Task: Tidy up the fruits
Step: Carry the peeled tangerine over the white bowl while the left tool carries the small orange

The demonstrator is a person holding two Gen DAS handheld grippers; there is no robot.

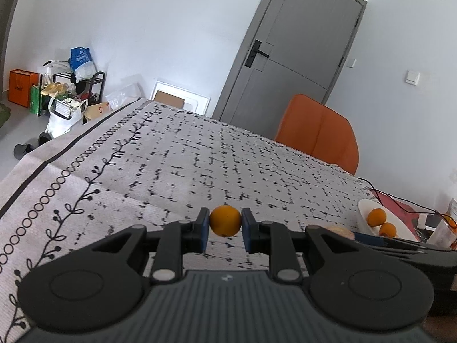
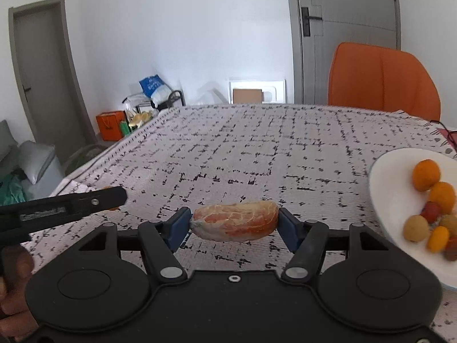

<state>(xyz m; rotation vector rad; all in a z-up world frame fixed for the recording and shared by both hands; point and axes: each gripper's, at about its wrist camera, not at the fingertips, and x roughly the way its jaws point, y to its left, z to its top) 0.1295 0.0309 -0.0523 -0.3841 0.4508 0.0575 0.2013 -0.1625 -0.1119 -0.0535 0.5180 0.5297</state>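
Note:
A small round orange fruit [image 1: 225,220] is pinched between the blue pads of my left gripper [image 1: 225,224], a little above the patterned tablecloth [image 1: 200,165]. My right gripper [image 2: 234,225] is shut on a peeled pinkish-orange citrus piece [image 2: 235,223] with white pith, both pads pressing on its ends. To the right lies a white plate [image 2: 381,191] with several small orange, yellow and red fruits [image 2: 426,174]. In the left wrist view the same plate [image 1: 364,213] shows two orange fruits [image 1: 376,217]. A finger of the left gripper [image 2: 85,201] reaches in at the left of the right wrist view.
An orange chair [image 2: 382,80] stands behind the table's far edge, before a grey door [image 1: 302,51]. A red item with a black cable [image 1: 394,204] lies beyond the plate. Bags and a shoe rack [image 1: 71,91] crowd the floor at far left. A hand [image 2: 14,280] grips a handle.

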